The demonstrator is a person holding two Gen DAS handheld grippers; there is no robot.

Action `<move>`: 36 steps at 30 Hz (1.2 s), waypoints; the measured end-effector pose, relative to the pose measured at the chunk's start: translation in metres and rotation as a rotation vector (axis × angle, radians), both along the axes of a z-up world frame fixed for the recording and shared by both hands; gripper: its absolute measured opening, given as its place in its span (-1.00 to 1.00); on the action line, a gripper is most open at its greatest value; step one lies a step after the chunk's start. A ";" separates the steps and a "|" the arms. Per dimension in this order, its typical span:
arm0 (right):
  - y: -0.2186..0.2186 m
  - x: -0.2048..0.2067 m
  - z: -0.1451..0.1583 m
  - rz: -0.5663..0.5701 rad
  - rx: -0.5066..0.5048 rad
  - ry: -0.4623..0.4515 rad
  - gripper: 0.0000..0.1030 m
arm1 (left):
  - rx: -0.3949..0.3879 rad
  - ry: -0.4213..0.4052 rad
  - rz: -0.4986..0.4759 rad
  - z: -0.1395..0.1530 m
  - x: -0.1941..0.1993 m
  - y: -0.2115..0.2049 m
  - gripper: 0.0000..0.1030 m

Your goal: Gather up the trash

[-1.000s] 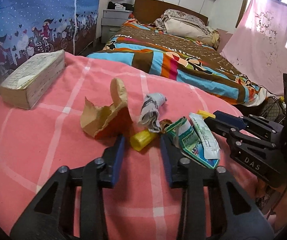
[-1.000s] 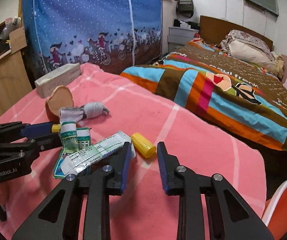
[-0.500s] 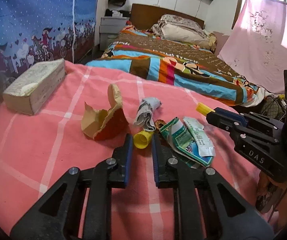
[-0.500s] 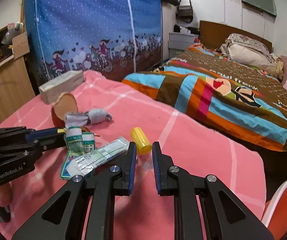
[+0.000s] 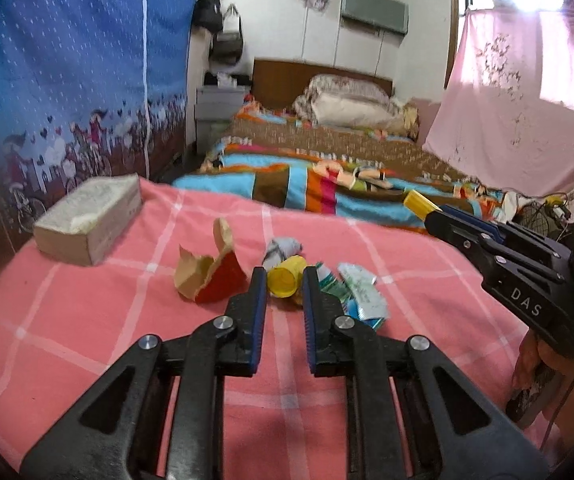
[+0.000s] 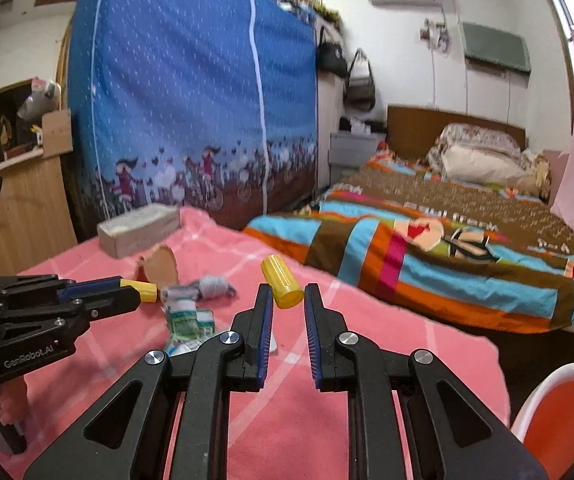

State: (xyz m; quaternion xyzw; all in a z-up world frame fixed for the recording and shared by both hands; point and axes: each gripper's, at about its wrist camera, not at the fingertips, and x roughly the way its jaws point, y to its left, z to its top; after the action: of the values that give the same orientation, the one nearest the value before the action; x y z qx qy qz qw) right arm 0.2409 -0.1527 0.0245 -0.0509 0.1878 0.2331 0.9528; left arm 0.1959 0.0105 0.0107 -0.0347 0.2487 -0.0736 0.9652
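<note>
My left gripper (image 5: 284, 280) is shut on a yellow plastic cap (image 5: 285, 281) and holds it above the pink blanket (image 5: 87, 320). It shows from the side in the right wrist view (image 6: 135, 294). My right gripper (image 6: 288, 294) is shut on a second yellow cap (image 6: 281, 287), lifted off the blanket; the left wrist view shows it too (image 5: 417, 202). On the blanket lie torn brown-and-red paper (image 5: 207, 274), a grey crumpled wad (image 5: 281, 249) and green-white wrappers (image 5: 361, 294).
A thick worn book (image 5: 89, 218) lies at the blanket's far left. A bed with a striped cover (image 6: 447, 248) stands beyond. A blue fabric wardrobe (image 6: 191, 112) is on the left. An orange-and-white chair (image 6: 559, 408) is at the lower right.
Both grippers closed on the yellow caps and lifted them off the blanket. Both views have risen and tilted up.
</note>
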 end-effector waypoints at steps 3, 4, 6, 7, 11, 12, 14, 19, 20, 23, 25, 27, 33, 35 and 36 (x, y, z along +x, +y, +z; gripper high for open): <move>-0.007 -0.014 0.006 -0.009 0.040 -0.067 -0.73 | -0.003 -0.080 0.001 0.007 -0.012 -0.003 -0.60; -0.009 -0.019 0.008 -0.011 0.052 -0.089 -0.73 | -0.003 -0.100 0.002 0.009 -0.015 -0.004 -0.60; -0.013 -0.027 0.011 -0.014 0.076 -0.123 -0.73 | -0.003 -0.150 0.005 0.014 -0.023 -0.007 -0.60; -0.015 -0.030 0.012 -0.015 0.087 -0.136 -0.73 | -0.001 -0.179 0.007 0.017 -0.027 -0.009 -0.60; -0.025 -0.046 0.019 -0.036 0.133 -0.203 -0.73 | -0.005 -0.252 0.001 0.028 -0.038 -0.018 -0.60; -0.028 -0.050 0.021 -0.043 0.143 -0.220 -0.73 | -0.006 -0.268 -0.004 0.031 -0.040 -0.021 -0.60; -0.035 -0.058 0.027 -0.061 0.164 -0.261 -0.73 | 0.006 -0.308 -0.016 0.039 -0.045 -0.031 -0.60; -0.060 -0.077 0.047 -0.109 0.217 -0.356 -0.73 | 0.019 -0.390 -0.069 0.060 -0.052 -0.061 -0.60; -0.065 -0.079 0.050 -0.117 0.222 -0.369 -0.73 | 0.024 -0.400 -0.078 0.062 -0.053 -0.067 -0.60; -0.082 -0.088 0.057 -0.148 0.239 -0.406 -0.73 | 0.038 -0.423 -0.114 0.068 -0.055 -0.085 -0.60; -0.095 -0.093 0.060 -0.175 0.243 -0.426 -0.73 | 0.041 -0.429 -0.137 0.070 -0.056 -0.097 -0.60; -0.106 -0.098 0.061 -0.201 0.246 -0.437 -0.73 | 0.041 -0.430 -0.162 0.071 -0.057 -0.109 -0.60; -0.139 -0.109 0.058 -0.278 0.247 -0.449 -0.73 | 0.032 -0.423 -0.241 0.073 -0.060 -0.144 -0.60; -0.151 -0.113 0.057 -0.304 0.245 -0.448 -0.73 | 0.025 -0.415 -0.265 0.072 -0.060 -0.156 -0.60; -0.155 -0.114 0.056 -0.313 0.245 -0.445 -0.73 | 0.022 -0.409 -0.276 0.072 -0.060 -0.160 -0.60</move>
State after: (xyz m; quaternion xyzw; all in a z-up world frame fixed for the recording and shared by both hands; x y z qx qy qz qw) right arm 0.1274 -0.3080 0.0807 0.0445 -0.0496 0.0876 0.9939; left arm 0.1362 -0.1498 0.0825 0.0259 0.0512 -0.2076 0.9765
